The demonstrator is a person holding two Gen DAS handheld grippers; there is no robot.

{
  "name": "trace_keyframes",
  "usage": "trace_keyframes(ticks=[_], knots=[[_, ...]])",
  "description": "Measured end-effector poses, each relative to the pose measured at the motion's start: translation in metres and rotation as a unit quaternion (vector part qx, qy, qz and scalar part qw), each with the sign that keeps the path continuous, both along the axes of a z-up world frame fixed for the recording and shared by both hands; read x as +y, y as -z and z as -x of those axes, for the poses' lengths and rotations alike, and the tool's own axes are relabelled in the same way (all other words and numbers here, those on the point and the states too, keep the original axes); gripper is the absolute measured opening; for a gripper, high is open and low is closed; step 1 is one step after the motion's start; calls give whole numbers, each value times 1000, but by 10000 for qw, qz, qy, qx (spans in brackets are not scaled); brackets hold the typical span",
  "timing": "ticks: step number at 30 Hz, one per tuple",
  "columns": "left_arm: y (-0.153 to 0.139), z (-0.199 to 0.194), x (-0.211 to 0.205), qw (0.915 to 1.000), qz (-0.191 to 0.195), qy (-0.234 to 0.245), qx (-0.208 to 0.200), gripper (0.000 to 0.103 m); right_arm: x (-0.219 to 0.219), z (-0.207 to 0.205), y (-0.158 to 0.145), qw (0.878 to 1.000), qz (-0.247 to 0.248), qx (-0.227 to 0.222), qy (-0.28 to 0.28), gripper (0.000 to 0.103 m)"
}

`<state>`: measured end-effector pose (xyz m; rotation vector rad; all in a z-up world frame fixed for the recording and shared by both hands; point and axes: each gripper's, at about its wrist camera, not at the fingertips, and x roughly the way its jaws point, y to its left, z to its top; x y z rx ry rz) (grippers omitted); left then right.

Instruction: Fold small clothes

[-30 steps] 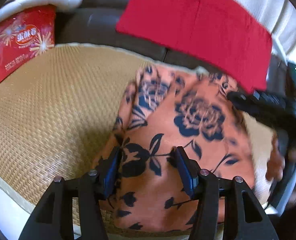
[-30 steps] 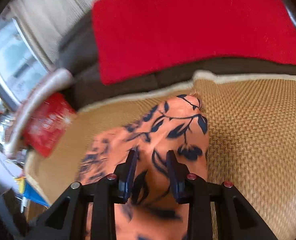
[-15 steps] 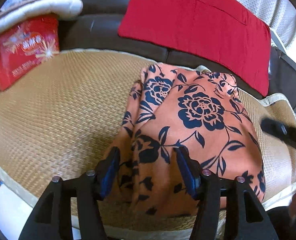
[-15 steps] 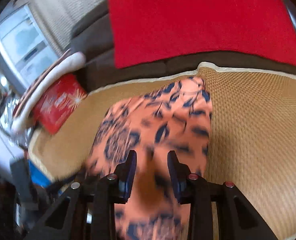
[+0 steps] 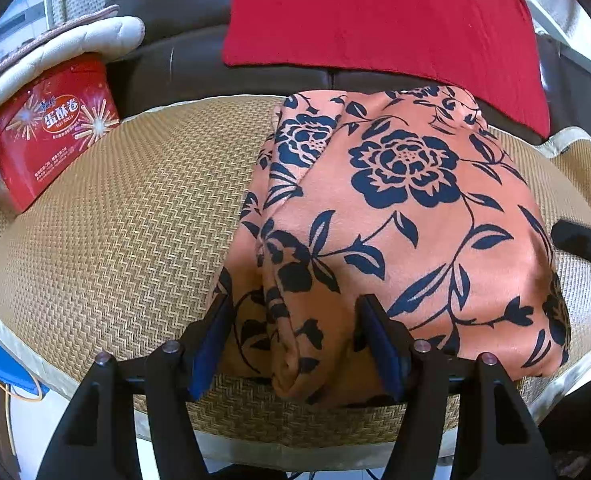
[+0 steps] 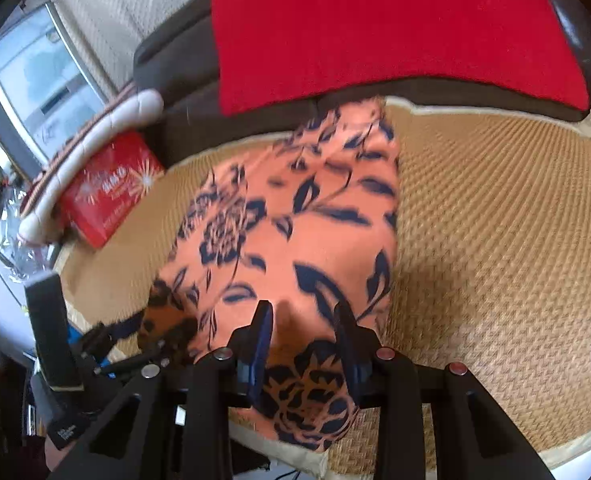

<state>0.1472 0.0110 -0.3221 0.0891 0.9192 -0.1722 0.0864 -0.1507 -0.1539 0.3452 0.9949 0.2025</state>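
Orange garment with dark-blue rose print (image 5: pixel 399 216) folded into a rough rectangle on woven tan rattan mat (image 5: pixel 127 216), centre to right of left wrist frame, far edge reaching the dark brown sofa back (image 5: pixel 183 60). Left gripper (image 5: pixel 295 316) at bottom centre, jaws wide apart, straddling the garment's near left corner over bunched folds, clamping nothing. Right gripper (image 6: pixel 303 320) at bottom centre of right wrist frame, jaws parted, narrower gap, fabric (image 6: pixel 295 216) visible between the fingers, not pinched. Right view motion-blurred. Red felt cloth (image 5: pixel 379 20) draped over sofa back, top centre. Red snack box with firework print (image 5: pixel 47 128) upper left, under a white padded cushion (image 5: pixel 59 48). Left gripper body (image 6: pixel 55 352) visible lower left of right view.
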Motion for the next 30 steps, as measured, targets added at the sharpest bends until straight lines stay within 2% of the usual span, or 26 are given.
trace_keyframes(ticks=[4, 6, 8, 17, 19, 21, 22, 23, 24, 25, 26, 28, 30], knots=[[2, -7, -5, 9999, -100, 28, -74, 66, -5, -12, 4, 9999, -16, 7, 100, 36], [6, -11, -8, 9998, -158, 66, -98, 66, 0, -21, 23, 9997, -11, 254, 45, 36], [5, -8, -8, 9997, -190, 76, -109, 66, 1, -21, 33, 9999, 58, 97, -7, 36], [6, -9, -9, 9995, -281, 92, -133, 67, -8, -18, 34, 9997, -215, 11, -72, 37], [4, -11, -6, 9997, -197, 110, -87, 67, -15, -14, 33, 9995, -295, -59, -76, 36], [-1, -14, 2, 9999, 115, 71, 5, 69, -21, -10, 29, 9989, -442, -116, -83, 36], [-5, -16, 11, 9991, 430, 18, 69, 71, -25, -9, 26, 9984, -543, -120, -68, 36], [-9, -18, 20, 9971, 745, -31, 135, 77, -33, -6, 24, 9972, -737, -124, 0, 42], [-14, -22, 32, 9927, 1175, -120, 226, 80, -38, -5, 23, 9963, -851, -126, 71, 54], [-17, -24, 41, 9895, 1406, -196, 279, 85, -47, -2, 23, 9947, -995, -132, 220, 78], [-20, -27, 49, 9857, 1631, -293, 314, 86, -60, 2, 22, 9918, -1173, -182, 477, 82], [-28, -35, 67, 9784, 1989, -487, 266, 87, -77, 5, 23, 9873, -1414, -220, 684, 82], [-31, -40, 78, 9761, 2053, -694, 175, 87, -93, 5, 25, 9827, -1613, -163, 892, 82]])
